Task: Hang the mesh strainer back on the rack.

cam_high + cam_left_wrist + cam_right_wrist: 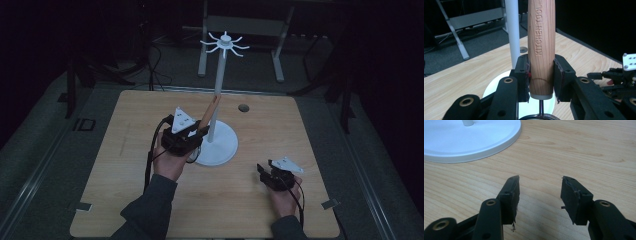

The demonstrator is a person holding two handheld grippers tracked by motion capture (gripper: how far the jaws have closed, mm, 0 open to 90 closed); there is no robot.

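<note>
A white stand (220, 90) with a round base (222, 147) and hooked arms at its top rises from the middle of the wooden table (130, 150). My left gripper (192, 132) sits just left of the pole, shut on a wooden handle (541, 47) stamped "KITCHEN TOOL", which points up and to the right along the pole (512, 32). The handle (210, 112) leans close to the pole. A thin metal shaft leaves the handle's lower end toward the camera. My right gripper (540, 192) hovers open over bare wood at the front right (265, 172), with nothing between its fingers.
A small dark hole (243, 108) sits in the tabletop behind the stand. The stand's white base (471, 137) lies a short way ahead and left of my right gripper. A metal frame (240, 30) stands on the dark floor beyond the table.
</note>
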